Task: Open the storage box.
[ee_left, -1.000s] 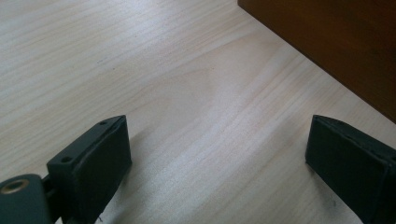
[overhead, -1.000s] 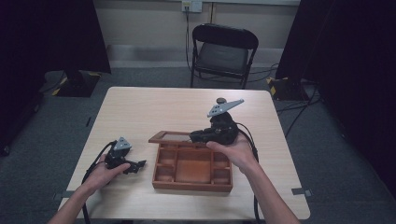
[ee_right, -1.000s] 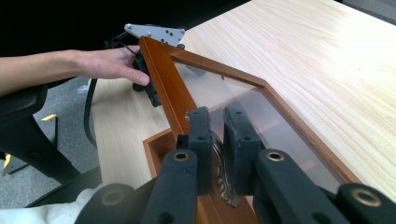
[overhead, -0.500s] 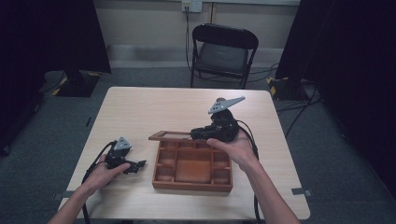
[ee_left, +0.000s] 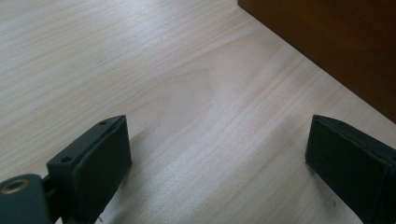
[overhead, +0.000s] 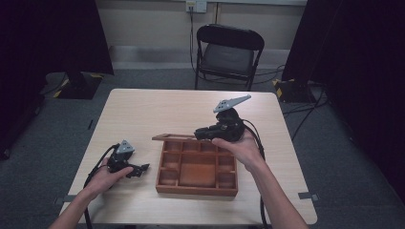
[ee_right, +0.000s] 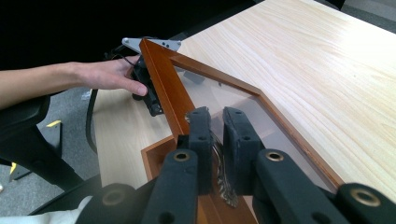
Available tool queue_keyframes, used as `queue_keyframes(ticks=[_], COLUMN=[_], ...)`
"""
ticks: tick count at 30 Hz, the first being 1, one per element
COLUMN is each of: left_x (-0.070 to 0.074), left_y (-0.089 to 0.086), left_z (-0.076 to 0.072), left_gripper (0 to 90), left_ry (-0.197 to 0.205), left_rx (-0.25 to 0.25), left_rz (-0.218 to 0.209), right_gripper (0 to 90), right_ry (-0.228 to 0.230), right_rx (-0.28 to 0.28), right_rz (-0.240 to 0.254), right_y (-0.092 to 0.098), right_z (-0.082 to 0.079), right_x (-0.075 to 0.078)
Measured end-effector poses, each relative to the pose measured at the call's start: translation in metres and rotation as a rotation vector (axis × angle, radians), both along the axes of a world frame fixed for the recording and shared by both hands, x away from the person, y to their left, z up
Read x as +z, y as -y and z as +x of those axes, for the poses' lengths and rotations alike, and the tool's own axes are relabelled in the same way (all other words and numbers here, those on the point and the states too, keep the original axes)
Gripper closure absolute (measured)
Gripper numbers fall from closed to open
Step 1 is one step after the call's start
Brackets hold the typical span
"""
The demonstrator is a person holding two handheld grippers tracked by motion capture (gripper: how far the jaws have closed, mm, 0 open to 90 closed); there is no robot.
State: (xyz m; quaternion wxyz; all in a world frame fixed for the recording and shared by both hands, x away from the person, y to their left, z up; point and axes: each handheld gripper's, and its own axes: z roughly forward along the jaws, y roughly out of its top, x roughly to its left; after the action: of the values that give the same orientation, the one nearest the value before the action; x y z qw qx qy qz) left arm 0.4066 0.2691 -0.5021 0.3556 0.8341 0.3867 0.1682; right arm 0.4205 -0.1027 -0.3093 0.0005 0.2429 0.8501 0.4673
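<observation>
The lid (ee_right: 219,100), a thin wooden frame around a clear pane, stood lifted along the far edge of the compartment box (overhead: 197,168), which sat near the middle of the table (overhead: 157,107). By the look of it the lid was light and stiff, but the pane seemed likely to be fragile and slick, so the wooden rail was the sounder place to grip, close to a corner where the frame would twist least. The right gripper (ee_right: 218,126) was clenched on just such a rail, its jaws nearly together with the wood between them. To the left of the box, the left gripper (overhead: 128,164) rested on the table in the person's left hand (overhead: 107,174), jaws spread wide and holding nothing. The right gripper view showed the pane's transparency and the pinch itself, which the high view gave as little more than a dark strip at the box's far edge. The left gripper view showed bare table between the jaws and the box's side wall (ee_left: 336,46) just beyond, confirming no contact there. A folding chair (overhead: 229,55) stood beyond the table's far side.
</observation>
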Motion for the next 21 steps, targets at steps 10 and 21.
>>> queue_keyframes(ticks=[10, 21], left_x=[0.0000, 0.0000], left_y=[-0.0001, 0.0000], left_z=[0.0000, 0.0000], left_gripper=[6.1, 6.0], left_ry=[0.001, 0.001], left_rx=[-0.001, 0.000], left_rz=[0.001, 0.001], right_gripper=[82.6, 82.6], right_ry=[0.003, 0.004], right_rx=[-0.003, -0.006], right_rz=[0.030, 0.043], right_y=[0.0023, 0.0035], right_z=[0.0012, 0.0014], right_x=[-0.0019, -0.0029])
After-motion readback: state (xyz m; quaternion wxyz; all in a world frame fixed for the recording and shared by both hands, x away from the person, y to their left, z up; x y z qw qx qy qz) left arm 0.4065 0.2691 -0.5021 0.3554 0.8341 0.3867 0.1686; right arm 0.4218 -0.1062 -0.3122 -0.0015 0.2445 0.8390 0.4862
